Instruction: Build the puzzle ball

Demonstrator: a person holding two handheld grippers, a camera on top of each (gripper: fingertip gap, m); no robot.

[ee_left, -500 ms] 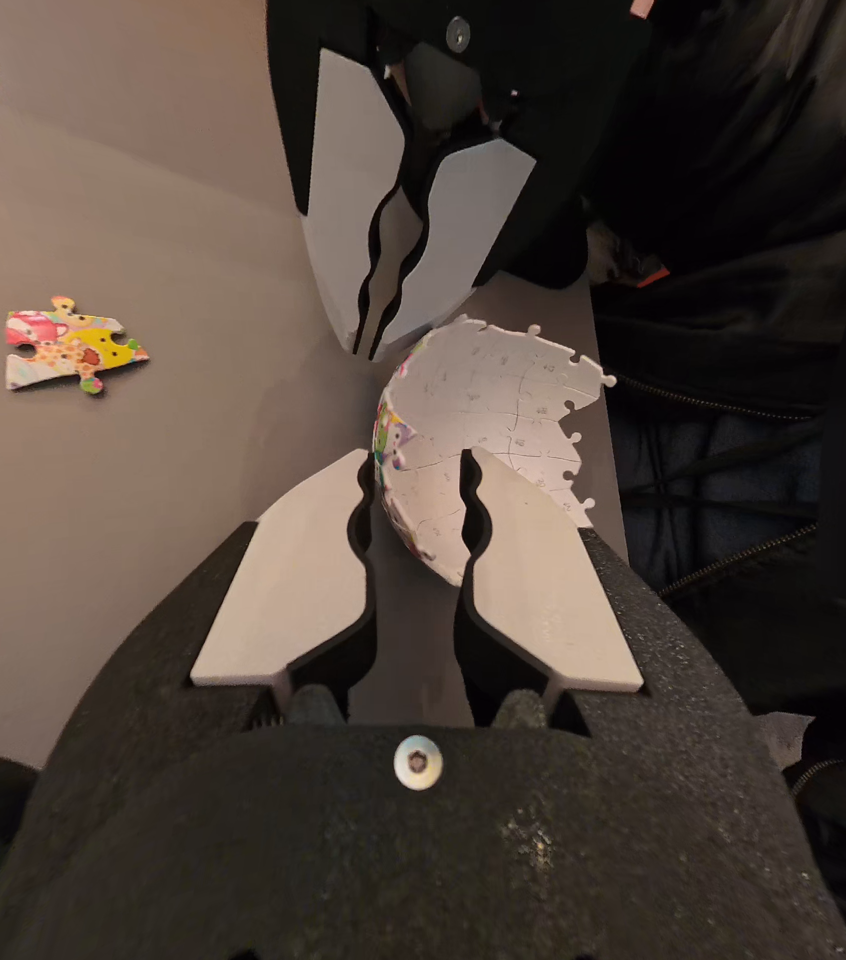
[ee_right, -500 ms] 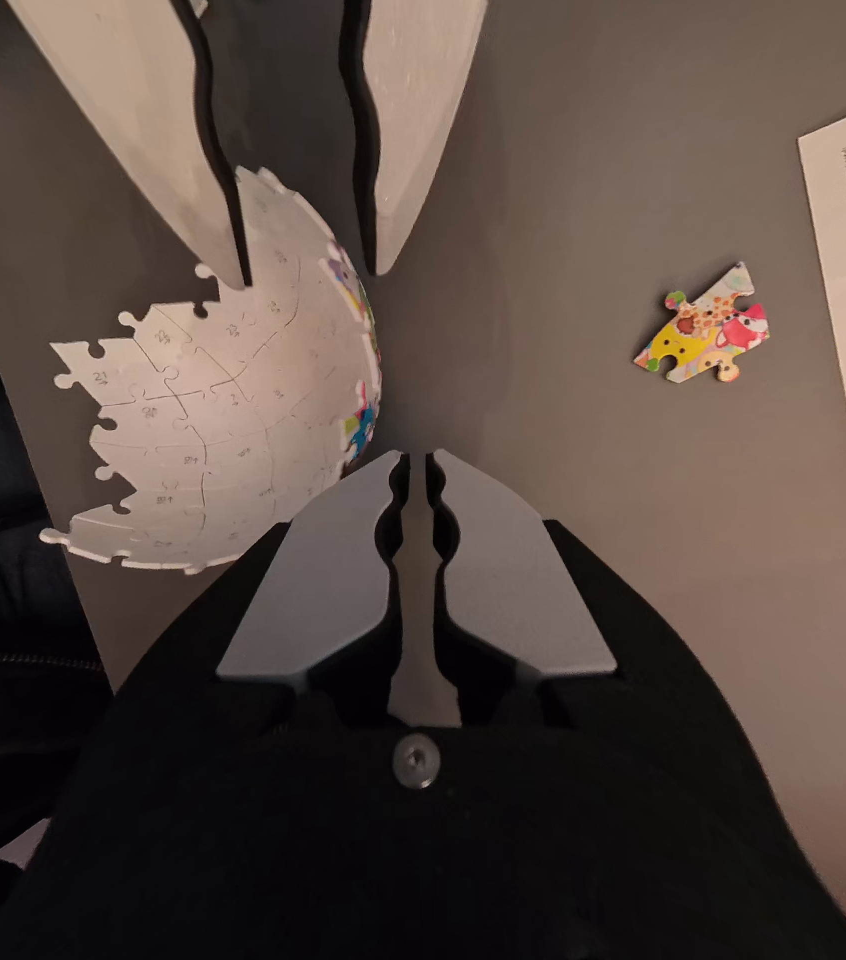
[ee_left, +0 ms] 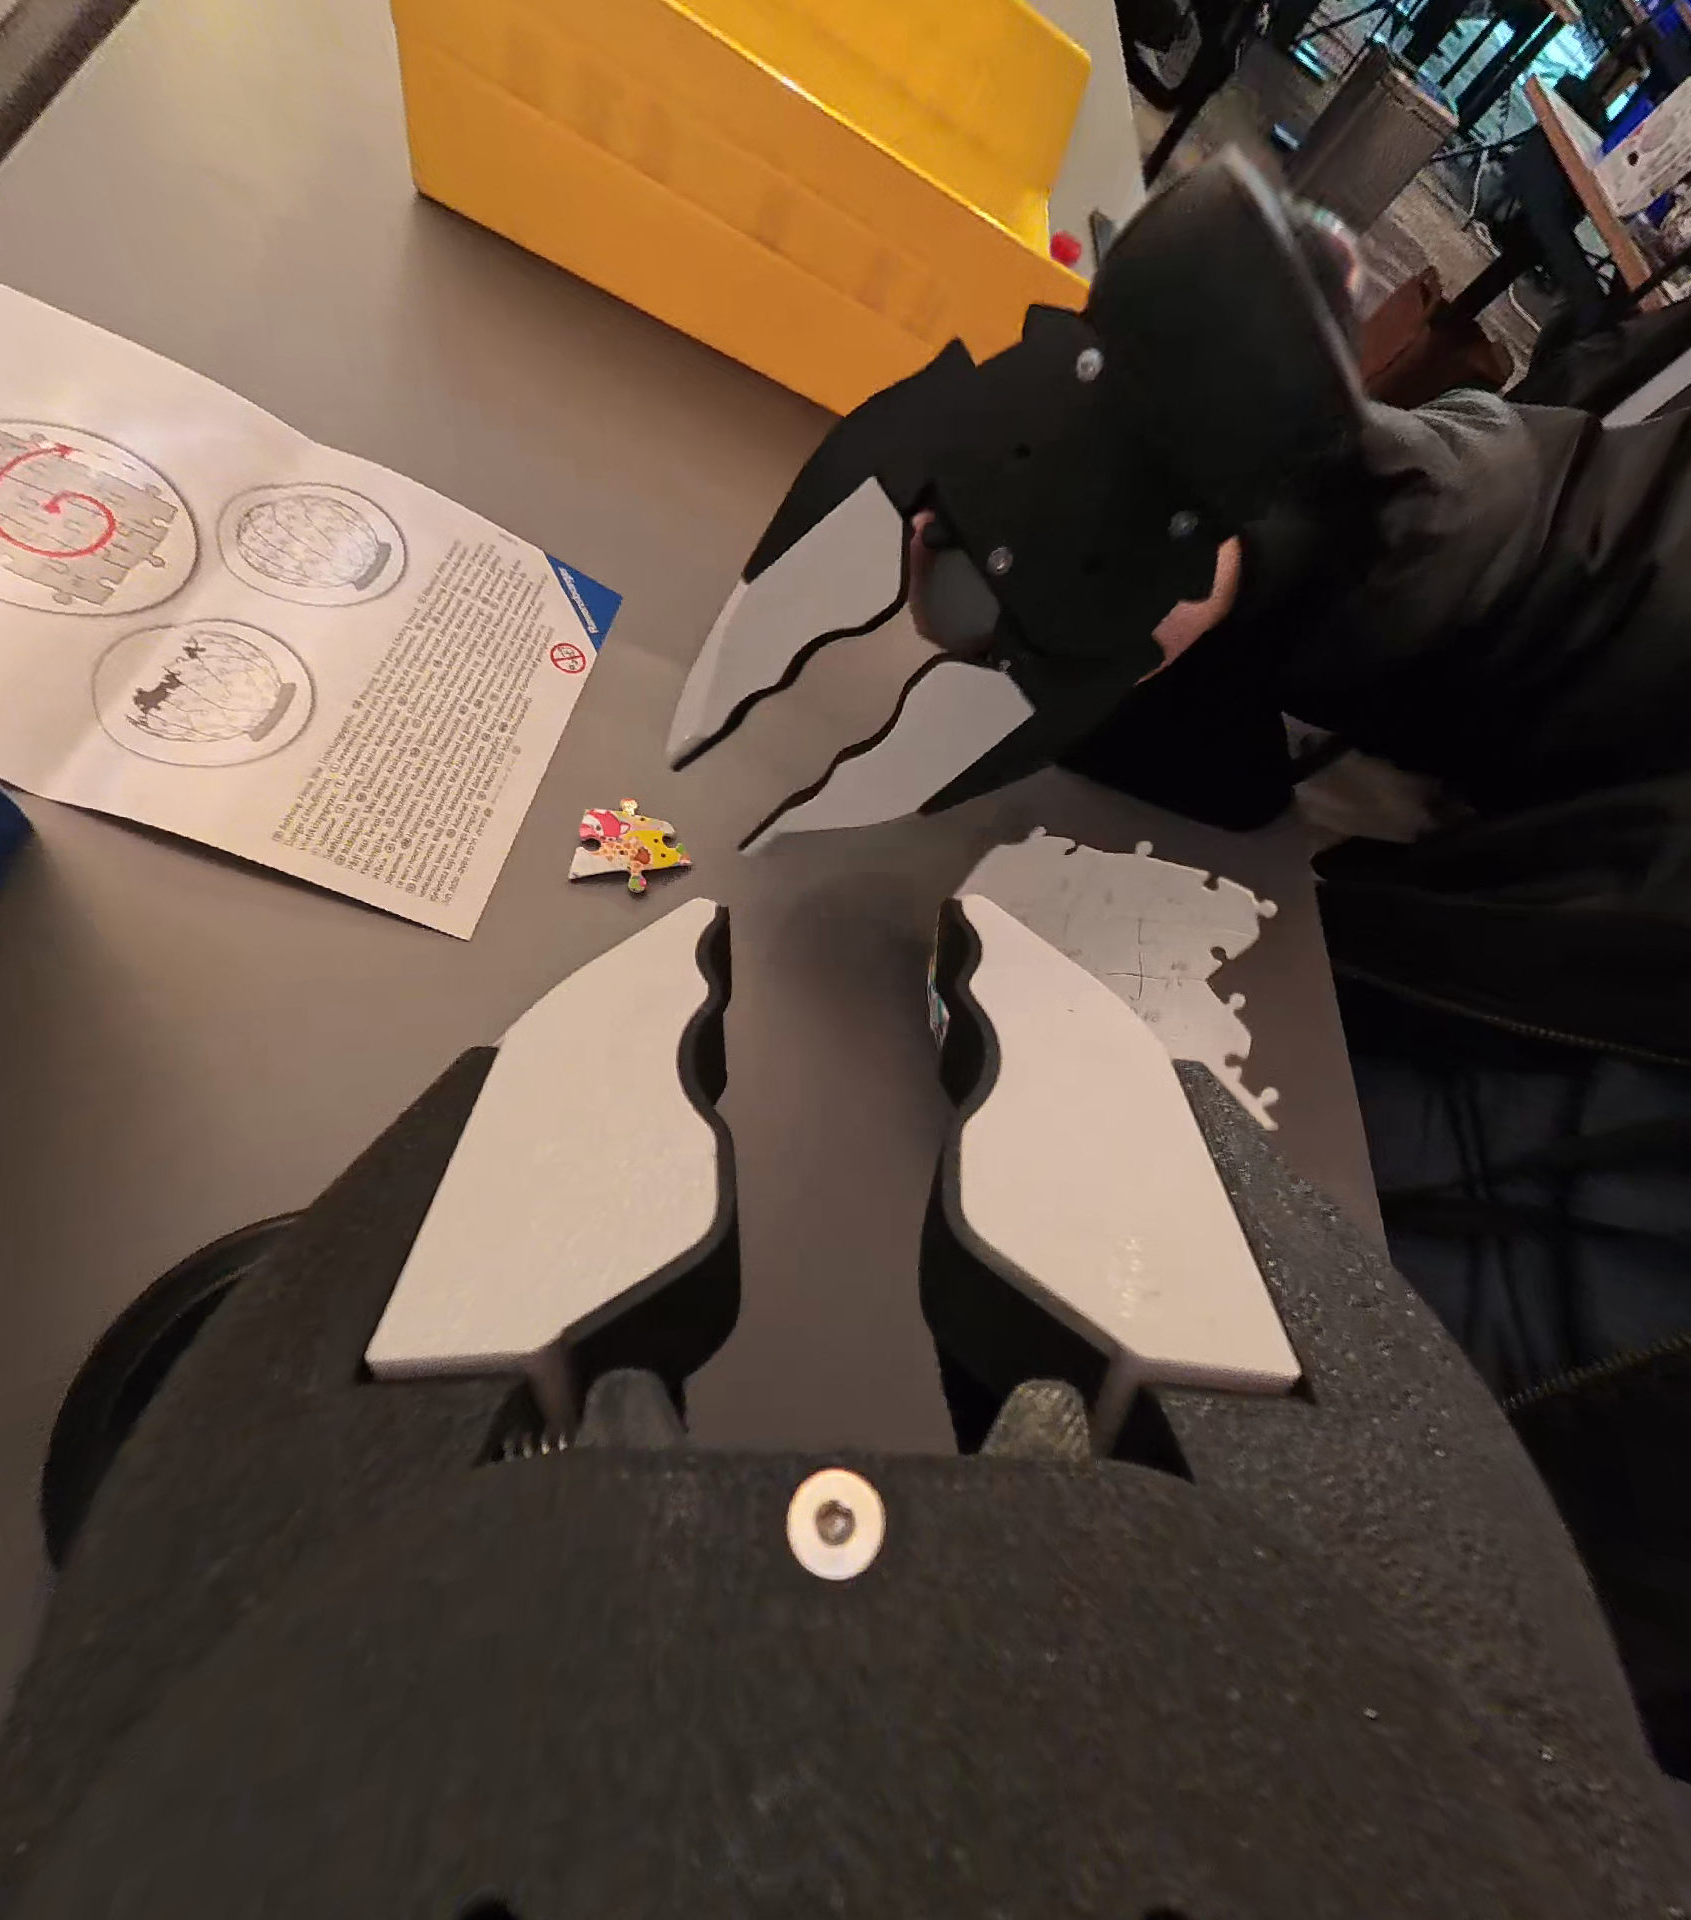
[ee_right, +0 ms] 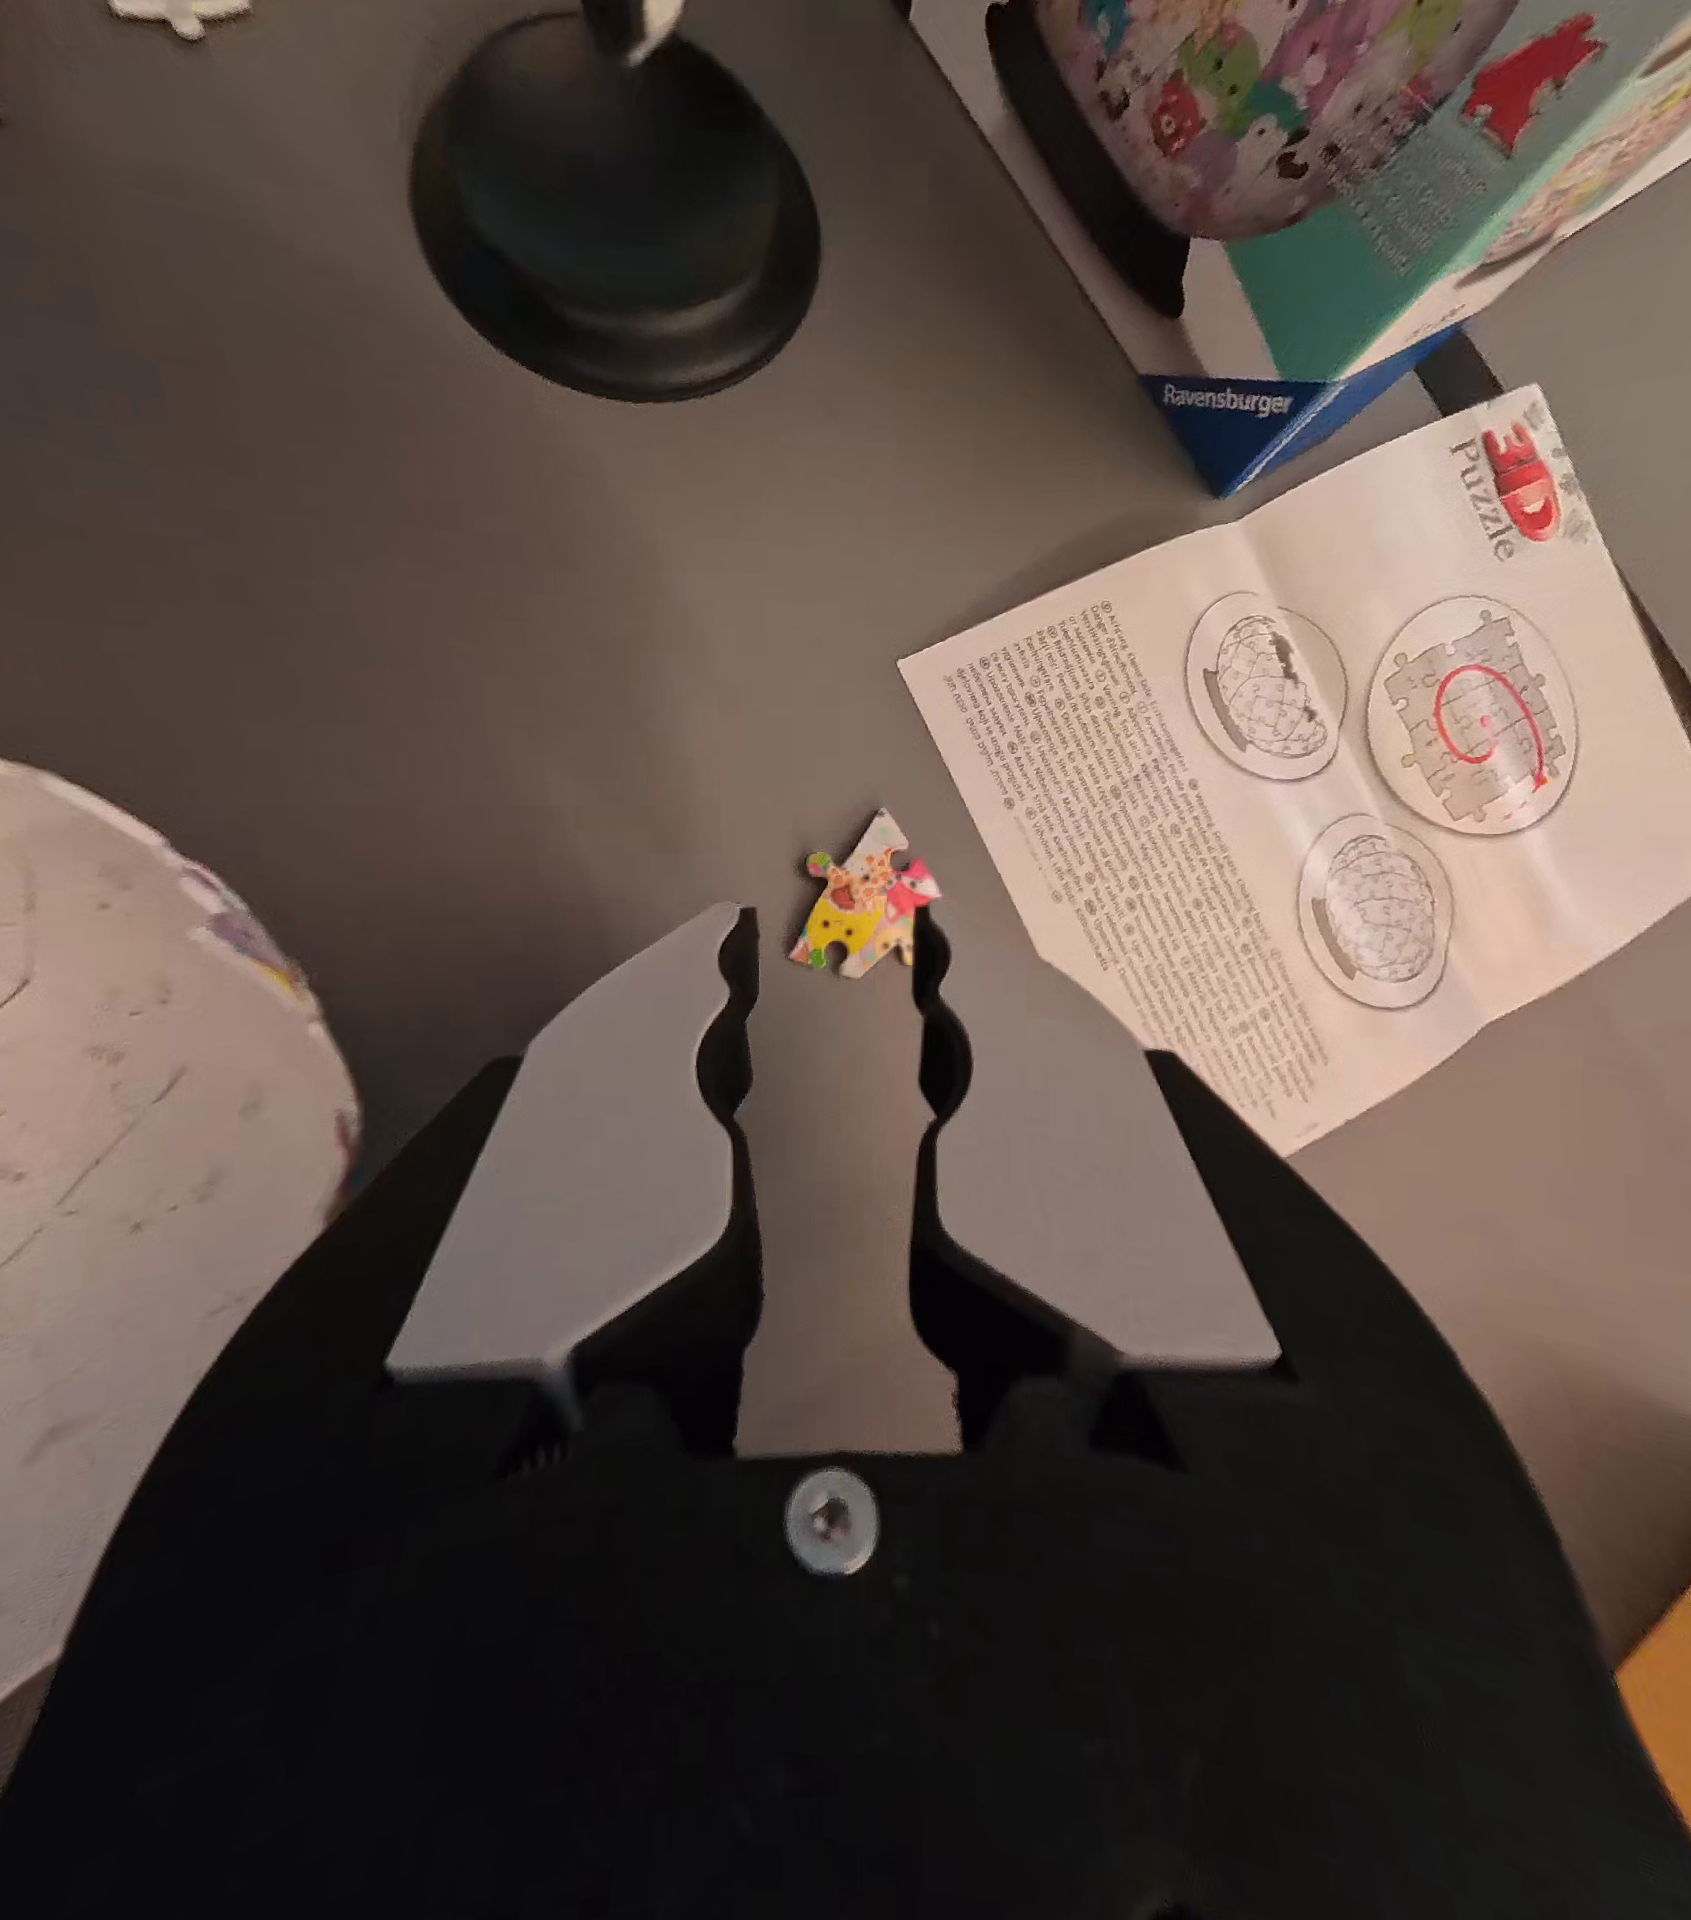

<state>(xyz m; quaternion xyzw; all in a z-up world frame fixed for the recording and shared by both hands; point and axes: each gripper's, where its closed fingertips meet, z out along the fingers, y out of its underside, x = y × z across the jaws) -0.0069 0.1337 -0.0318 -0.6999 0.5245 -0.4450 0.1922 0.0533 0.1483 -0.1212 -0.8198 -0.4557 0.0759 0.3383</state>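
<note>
Grey worktop (ee_right: 405, 623), right claw (ee_right: 825, 935) spread, poised around loose colourful puzzle piece (ee_right: 862, 899), left claw (ee_left: 830, 914) released and empty, half-built puzzle ball (ee_left: 1132, 935) resting just beside its right finger

A dark grey table (ee_right: 405, 623) carries a loose piece (ee_right: 862, 904), leaflet (ee_right: 1340, 790), box (ee_right: 1340, 208), black stand (ee_right: 612, 208), yellow bin (ee_left: 747, 166), half-built ball (ee_left: 1132, 935).

You're at a dark grey table (ee_left: 321, 1039) in what looks like a shared lab or workshop: a yellow bin (ee_left: 716, 177) sits on it, and behind you there are benches stacked with boxes and gear (ee_left: 1599, 135).
</note>
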